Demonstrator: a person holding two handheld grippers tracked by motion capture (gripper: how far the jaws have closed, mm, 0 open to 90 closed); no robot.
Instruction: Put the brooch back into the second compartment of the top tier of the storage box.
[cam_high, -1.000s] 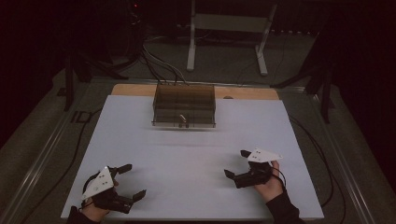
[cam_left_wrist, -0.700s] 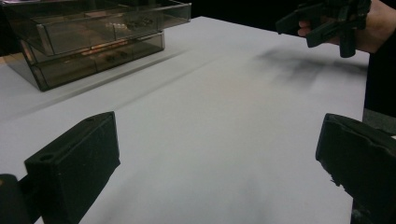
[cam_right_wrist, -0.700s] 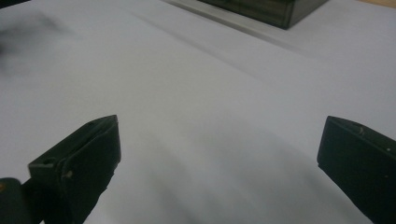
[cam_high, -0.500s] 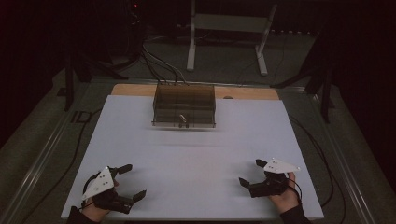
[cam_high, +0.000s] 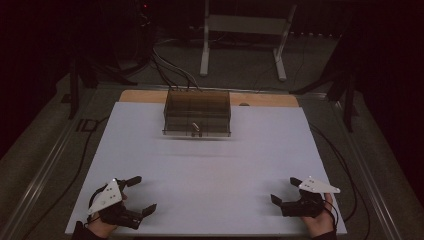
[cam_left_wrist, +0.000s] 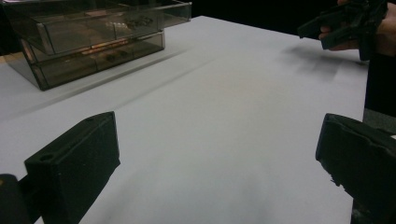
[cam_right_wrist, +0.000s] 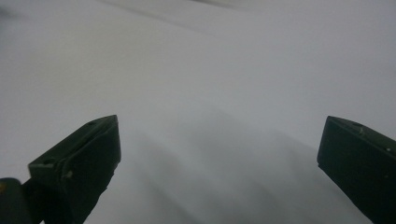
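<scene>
The left gripper (cam_high: 141, 195) is sitting low over the near left corner of the white worktop (cam_high: 215, 165), its jaws spreading wide with nothing between them; in the left gripper view, the two black jaws are rising from the bottom corners with bare white surface showing between. The right gripper (cam_high: 286, 191) is hovering at the near right corner, and its jaws are likewise standing wide apart and gripping nothing, as the right gripper view is showing bare white sheet between them. The two grippers are lying well apart from each other, one at each near corner. A smoky transparent drawer box (cam_high: 197, 113) is standing at the far middle of the worktop, well away from both grippers, with small objects showing dimly through its front, too small to tell what they are. In the left gripper view, that box (cam_left_wrist: 93, 37) is appearing at the upper left, and the right gripper (cam_left_wrist: 345, 23) in the person's hand is showing at the upper right.
</scene>
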